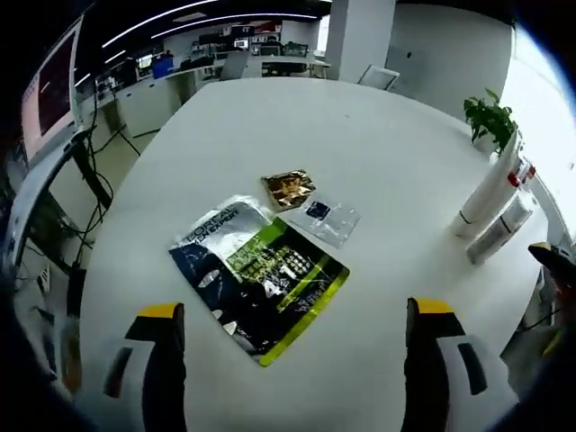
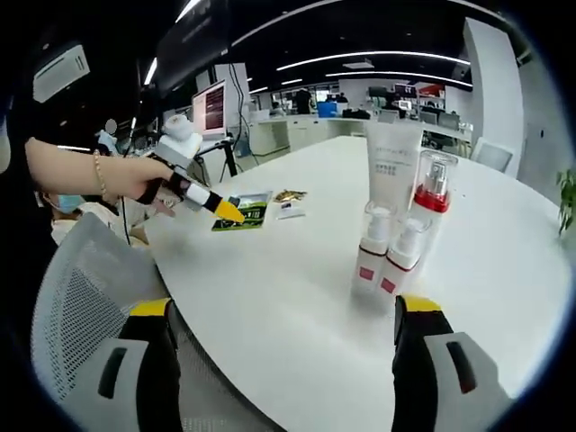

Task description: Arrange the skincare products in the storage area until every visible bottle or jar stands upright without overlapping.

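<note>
Several skincare bottles stand upright in a tight cluster on the white table: a tall white tube, a clear bottle with a red collar and two small white bottles with red bands. My right gripper is open, a short way in front of them, and holds nothing. The same cluster shows at the right in the left gripper view. My left gripper is open above a dark and green pouch. A hand holds that gripper over the table's far side.
A gold sachet and a clear sachet lie beyond the pouch. A potted plant stands past the bottles. A grey mesh chair is at the table's near edge. Desks and monitors lie behind.
</note>
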Tool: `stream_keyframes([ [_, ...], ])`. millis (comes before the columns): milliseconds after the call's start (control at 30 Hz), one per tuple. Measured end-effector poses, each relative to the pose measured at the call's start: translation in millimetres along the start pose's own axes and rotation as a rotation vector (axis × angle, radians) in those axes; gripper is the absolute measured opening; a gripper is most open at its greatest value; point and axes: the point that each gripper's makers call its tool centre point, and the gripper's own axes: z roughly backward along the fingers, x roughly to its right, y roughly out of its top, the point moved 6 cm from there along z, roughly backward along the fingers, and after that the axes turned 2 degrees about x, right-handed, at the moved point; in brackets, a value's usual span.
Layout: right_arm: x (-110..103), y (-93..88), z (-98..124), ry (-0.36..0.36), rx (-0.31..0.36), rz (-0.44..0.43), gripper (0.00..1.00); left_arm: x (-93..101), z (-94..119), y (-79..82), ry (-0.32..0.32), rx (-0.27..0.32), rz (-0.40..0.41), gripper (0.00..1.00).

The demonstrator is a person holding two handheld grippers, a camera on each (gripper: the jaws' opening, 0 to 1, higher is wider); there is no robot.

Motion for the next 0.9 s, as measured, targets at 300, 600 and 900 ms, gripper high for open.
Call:
stream_keyframes([
  [300, 2, -0.9, 0, -0.018, -0.004, -0.015, 0.99, -9.1, -22, 14.1, 0.086, -0.035, 0.032, 0.98],
  [600, 4, -2.3, -1, -0.029, -0.015, -0.02, 0.99, -14.6, -40, 20.2, 0.141, -0.049, 0.082, 0.96],
  [900, 5, -3.7, 0, -0.036, -0.027, -0.023, 0.97, -11.1, -45, 11.4, 0.157, -0.079, 0.069, 0.9],
])
